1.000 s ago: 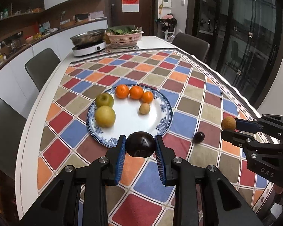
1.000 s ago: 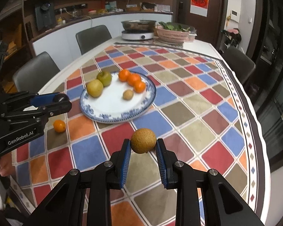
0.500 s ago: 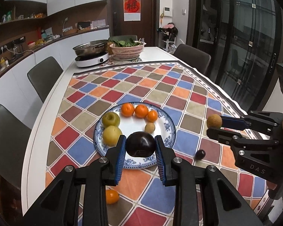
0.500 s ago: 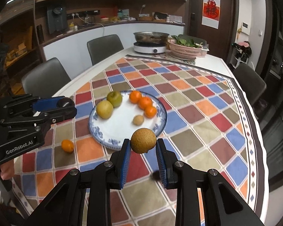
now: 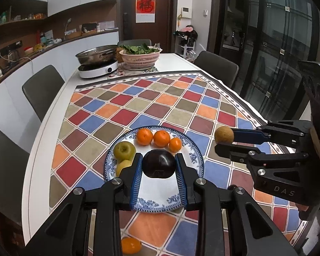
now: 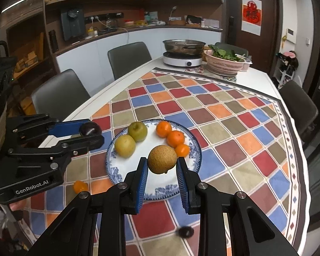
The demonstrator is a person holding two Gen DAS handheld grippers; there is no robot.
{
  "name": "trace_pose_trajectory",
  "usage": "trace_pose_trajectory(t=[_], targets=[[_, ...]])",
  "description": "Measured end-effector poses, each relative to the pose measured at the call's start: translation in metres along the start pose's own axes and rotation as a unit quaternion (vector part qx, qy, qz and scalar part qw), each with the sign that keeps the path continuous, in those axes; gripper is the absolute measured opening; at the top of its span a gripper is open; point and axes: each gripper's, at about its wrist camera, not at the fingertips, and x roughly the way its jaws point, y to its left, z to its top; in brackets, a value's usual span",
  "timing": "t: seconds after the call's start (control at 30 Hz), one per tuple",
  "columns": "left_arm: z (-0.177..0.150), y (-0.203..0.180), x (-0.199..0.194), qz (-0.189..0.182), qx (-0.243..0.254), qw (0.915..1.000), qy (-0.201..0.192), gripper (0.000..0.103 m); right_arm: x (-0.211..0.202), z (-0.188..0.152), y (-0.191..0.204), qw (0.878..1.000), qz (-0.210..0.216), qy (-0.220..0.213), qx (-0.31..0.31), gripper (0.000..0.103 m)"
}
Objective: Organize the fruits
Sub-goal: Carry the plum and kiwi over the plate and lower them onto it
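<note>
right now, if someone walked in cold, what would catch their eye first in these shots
Two black grippers with blue fingers, each clamping a fruit above the table: the left gripper holds a dark purple round fruit, and the right gripper holds a rough brown round fruit. Below them a blue-and-white patterned plate carries a green apple, a yellow pear and three oranges, on a bright multicoloured checked tablecloth.

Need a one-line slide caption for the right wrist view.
Right gripper holds a brown fruit above the plate; left gripper carries a dark fruit alongside.
</note>
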Motion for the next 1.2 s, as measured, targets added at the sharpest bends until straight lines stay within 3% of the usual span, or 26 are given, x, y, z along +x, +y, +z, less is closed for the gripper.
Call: trace_pose_trajectory(t=[0.6,1.2], targets=[[0.017,0.036,0.068,-0.024,-0.018,0.9988,0.038,0.03,0.077,0.03,-0.01,0.998,0.042,0.051,-0.011,0.028],[0.016,0.053,0.117,-0.035,-0.027,0.9959,0.079,0.03,0.143,0.034,-0.019,0.993,0.057,0.107,-0.016,0.028]])
